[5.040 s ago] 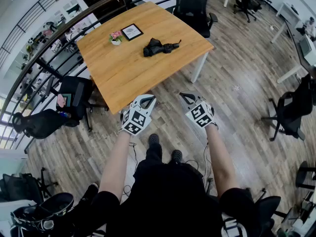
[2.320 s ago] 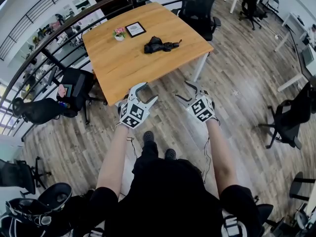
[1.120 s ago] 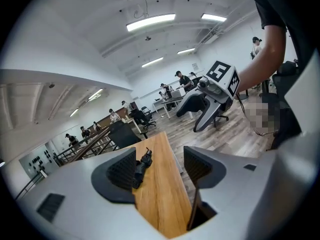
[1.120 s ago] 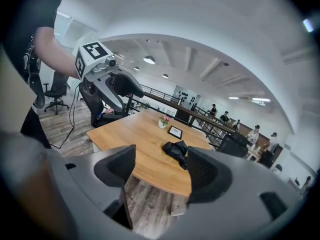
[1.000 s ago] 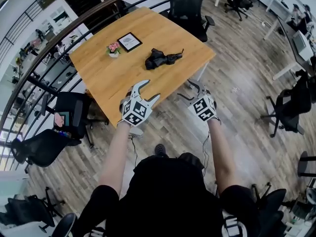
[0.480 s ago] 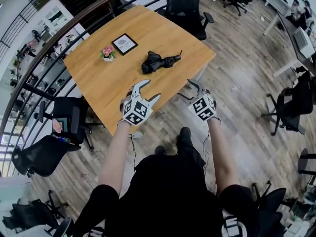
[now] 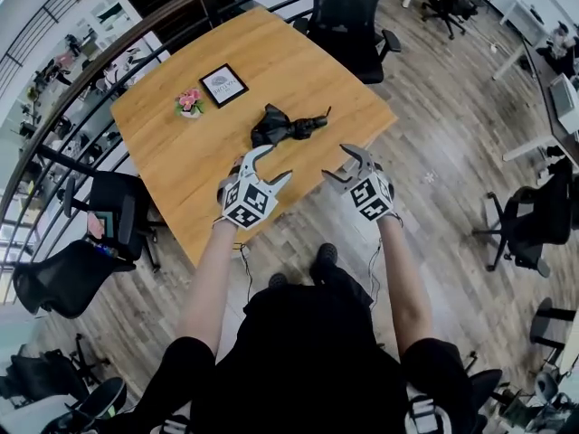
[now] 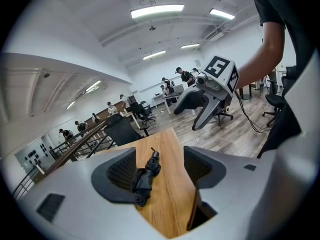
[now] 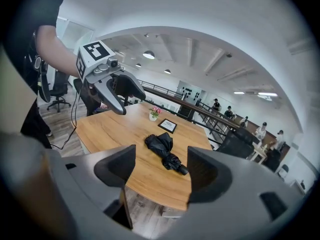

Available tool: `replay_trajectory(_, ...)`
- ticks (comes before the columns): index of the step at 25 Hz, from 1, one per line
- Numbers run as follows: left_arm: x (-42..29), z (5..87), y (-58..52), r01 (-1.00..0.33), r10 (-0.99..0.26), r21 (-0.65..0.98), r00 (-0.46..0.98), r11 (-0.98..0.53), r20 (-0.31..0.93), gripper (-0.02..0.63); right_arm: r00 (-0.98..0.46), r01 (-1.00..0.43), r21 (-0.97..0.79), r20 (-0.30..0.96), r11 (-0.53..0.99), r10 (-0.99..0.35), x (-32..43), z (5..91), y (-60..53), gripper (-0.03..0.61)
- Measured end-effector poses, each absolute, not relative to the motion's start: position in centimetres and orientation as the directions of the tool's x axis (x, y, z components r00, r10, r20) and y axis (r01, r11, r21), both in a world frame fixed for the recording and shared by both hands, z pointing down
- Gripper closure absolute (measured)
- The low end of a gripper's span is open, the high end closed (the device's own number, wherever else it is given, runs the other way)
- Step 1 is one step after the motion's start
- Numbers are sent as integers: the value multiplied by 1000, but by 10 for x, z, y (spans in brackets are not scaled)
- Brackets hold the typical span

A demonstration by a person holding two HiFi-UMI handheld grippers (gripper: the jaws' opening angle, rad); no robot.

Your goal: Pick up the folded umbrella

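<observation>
Looking steeply down, head view is showing a person in black holding a two-jaw gripper in each hand by the near edge of a wood table (image 7: 181, 165). L gripper (image 7: 271, 164) is sitting at 9 o'clock of R gripper (image 7: 336, 163). Both are pointing twd the table w/ jaws standing apart and nothing btwn them. A black folded umbrella (image 7: 285, 127) is lying on the tabletop near that edge, at 12 o'clock of the L gripper and 10 o'clock of the R gripper, apart from both. A flower pot (image 7: 189, 103) is standing at 9 o'clock of the umbrella, a framed picture (image 7: 223, 85) at 10 o'clock, and a black office chair (image 7: 348, 16) at 1 o'clock beyond the table.

Left gripper view: its jaws are standing wide apart, gripping nothing. The umbrella (image 8: 146, 176) is lying farther off on the table, framed btwn them, narrow end pointing to 1 o'clock. R gripper (image 8: 185, 121) is hanging at 1 o'clock, jaws apart.

Right gripper view: its jaws are likewise standing apart and empty. The umbrella (image 9: 164, 151) is lying ahead btwn them, narrow end twd 4 o'clock. L gripper (image 9: 134, 105) is showing at 10 o'clock.
</observation>
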State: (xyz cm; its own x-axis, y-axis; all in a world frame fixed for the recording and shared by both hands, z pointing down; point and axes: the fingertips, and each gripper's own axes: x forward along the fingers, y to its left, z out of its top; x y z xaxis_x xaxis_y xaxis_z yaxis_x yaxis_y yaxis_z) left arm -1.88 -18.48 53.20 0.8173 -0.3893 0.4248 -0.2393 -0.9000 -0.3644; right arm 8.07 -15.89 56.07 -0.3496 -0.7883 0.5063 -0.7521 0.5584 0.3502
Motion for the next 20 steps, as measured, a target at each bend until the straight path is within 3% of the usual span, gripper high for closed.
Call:
replay_trajectory(10, 20, 544, -220, -339, -485, -365, 741, -867, 465, 310, -457, -657, 333, 539, 677, -708, 124, 574, -204, 241)
replay_trajectory(20, 23, 562, -245, -402, -531, -349, 679, -847, 506, 304, -535, -568, 315, 560, 760, -632, 120, 593, -239, 241)
